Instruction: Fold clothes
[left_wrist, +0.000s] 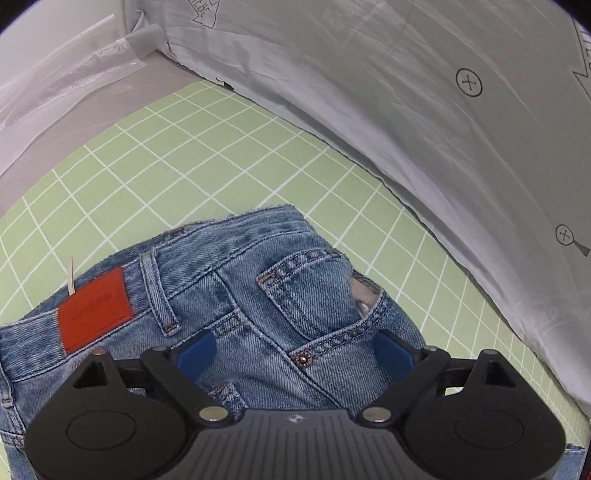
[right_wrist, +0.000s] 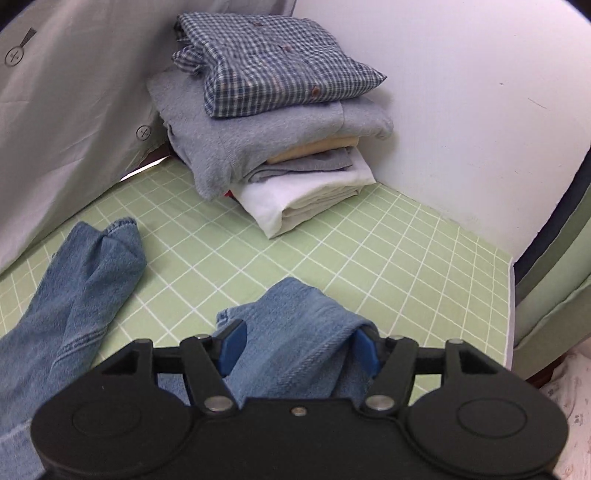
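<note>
Blue jeans lie on a green grid mat (left_wrist: 207, 155). In the left wrist view I see their waist end (left_wrist: 236, 280), with a red patch (left_wrist: 94, 310) and a front pocket. My left gripper (left_wrist: 293, 350) is open, its blue pads on either side of the pocket area, right over the denim. In the right wrist view the two leg ends show: one leg (right_wrist: 92, 273) lies at the left, the other (right_wrist: 295, 332) sits between the pads of my right gripper (right_wrist: 299, 347), which is open around it.
A stack of folded clothes (right_wrist: 273, 122), checked shirt on top, stands at the mat's far corner against a white wall (right_wrist: 461, 110). A grey plastic-wrapped sheet (left_wrist: 406, 110) borders the mat's far side. The mat's right edge (right_wrist: 511, 295) drops off.
</note>
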